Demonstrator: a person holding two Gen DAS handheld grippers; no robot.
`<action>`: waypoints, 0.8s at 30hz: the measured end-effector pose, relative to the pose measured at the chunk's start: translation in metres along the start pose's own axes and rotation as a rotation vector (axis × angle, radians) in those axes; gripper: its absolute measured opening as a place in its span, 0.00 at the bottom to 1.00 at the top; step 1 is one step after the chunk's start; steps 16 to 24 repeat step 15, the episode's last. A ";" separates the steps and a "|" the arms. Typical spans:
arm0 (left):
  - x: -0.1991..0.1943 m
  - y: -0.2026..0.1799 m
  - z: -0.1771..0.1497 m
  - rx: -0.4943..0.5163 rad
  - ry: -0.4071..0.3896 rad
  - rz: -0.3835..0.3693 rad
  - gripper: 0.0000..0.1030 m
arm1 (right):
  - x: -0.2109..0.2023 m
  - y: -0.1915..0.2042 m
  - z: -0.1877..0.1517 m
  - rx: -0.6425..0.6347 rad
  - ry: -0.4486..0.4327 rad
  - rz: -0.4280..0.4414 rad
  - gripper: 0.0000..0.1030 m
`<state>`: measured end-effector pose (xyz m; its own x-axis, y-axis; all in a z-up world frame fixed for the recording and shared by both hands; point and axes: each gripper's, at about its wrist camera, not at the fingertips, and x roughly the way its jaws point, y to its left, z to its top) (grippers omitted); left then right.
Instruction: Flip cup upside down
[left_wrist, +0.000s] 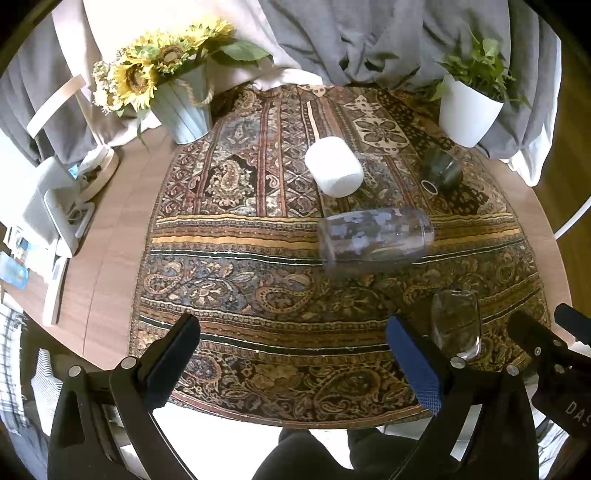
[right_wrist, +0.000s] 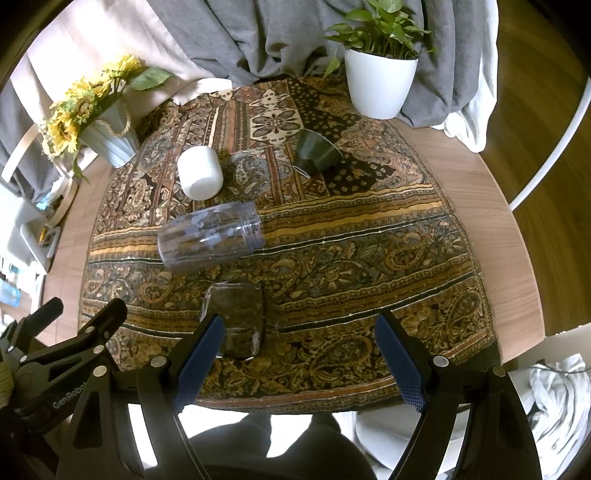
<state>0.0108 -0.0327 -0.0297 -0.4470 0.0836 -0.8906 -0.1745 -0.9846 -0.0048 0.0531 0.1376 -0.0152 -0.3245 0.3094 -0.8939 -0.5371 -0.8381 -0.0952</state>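
Note:
Several cups sit on a patterned cloth (left_wrist: 258, 236). A clear tumbler with pale flowers (left_wrist: 375, 238) (right_wrist: 212, 236) lies on its side mid-cloth. A small clear glass (left_wrist: 456, 325) (right_wrist: 236, 321) stands near the front edge. A white cup (left_wrist: 334, 166) (right_wrist: 199, 171) stands behind it. A dark green cup (left_wrist: 441, 168) (right_wrist: 316, 149) lies tilted at the back. My left gripper (left_wrist: 293, 336) is open and empty at the front edge, left of the small glass. My right gripper (right_wrist: 299, 339) is open and empty, its left finger (right_wrist: 201, 354) just in front of the small glass.
A round wooden table (left_wrist: 110, 236) carries the cloth. A sunflower bucket (left_wrist: 184, 107) (right_wrist: 110, 136) stands back left, a white plant pot (left_wrist: 469, 110) (right_wrist: 378, 83) back right. Grey fabric hangs behind. White clutter (left_wrist: 48, 206) lies at the left edge.

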 end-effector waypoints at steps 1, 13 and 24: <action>0.000 0.000 0.001 0.001 0.000 -0.001 1.00 | 0.000 0.000 0.000 0.000 0.000 0.000 0.81; 0.000 0.000 0.001 0.000 0.001 0.001 1.00 | 0.002 0.001 0.000 -0.003 0.001 0.000 0.81; 0.000 0.000 0.001 -0.002 0.000 0.001 1.00 | 0.002 0.001 0.000 -0.003 0.002 0.001 0.81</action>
